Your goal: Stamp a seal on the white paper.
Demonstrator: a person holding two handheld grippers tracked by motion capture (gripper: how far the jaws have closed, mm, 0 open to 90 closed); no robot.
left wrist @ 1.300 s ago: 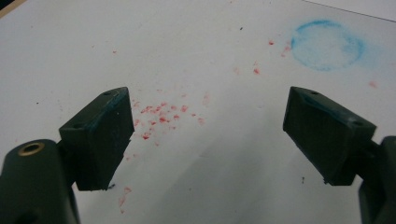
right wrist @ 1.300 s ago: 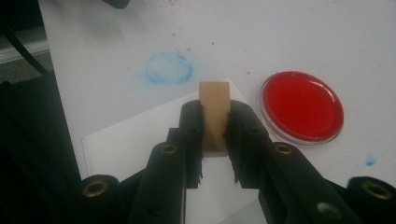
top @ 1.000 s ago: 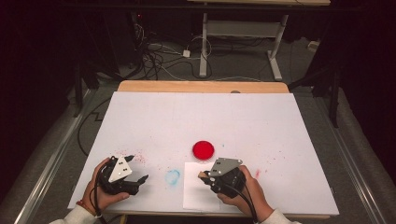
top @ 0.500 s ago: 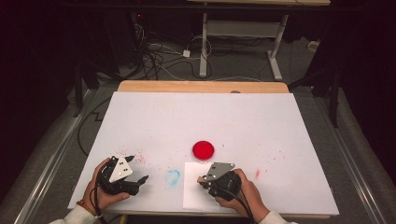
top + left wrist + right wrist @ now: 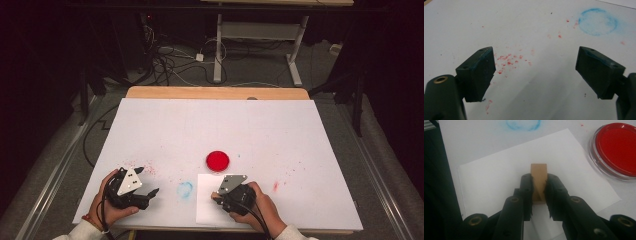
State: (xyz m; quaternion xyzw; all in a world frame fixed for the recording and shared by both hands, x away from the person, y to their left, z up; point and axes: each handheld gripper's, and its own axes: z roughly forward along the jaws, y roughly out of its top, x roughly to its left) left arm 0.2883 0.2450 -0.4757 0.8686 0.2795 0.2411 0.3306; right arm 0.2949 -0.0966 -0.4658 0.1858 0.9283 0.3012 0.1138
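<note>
Clamping a small wooden block, probably a stamp, the right gripper holds it over the white paper sheet, with the red ink pad just beyond. The left gripper hovers spread wide above the red-speckled table, near a blue ring stain.

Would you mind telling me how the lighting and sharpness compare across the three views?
High view: the white table is brightly lit while the surrounding room falls into darkness. Left gripper view: the nearest parts of the left gripper look soft, with a faint shadow between the jaws. Right gripper view: the wooden block is fairly sharp, the red ink pad slightly blurred.
</note>
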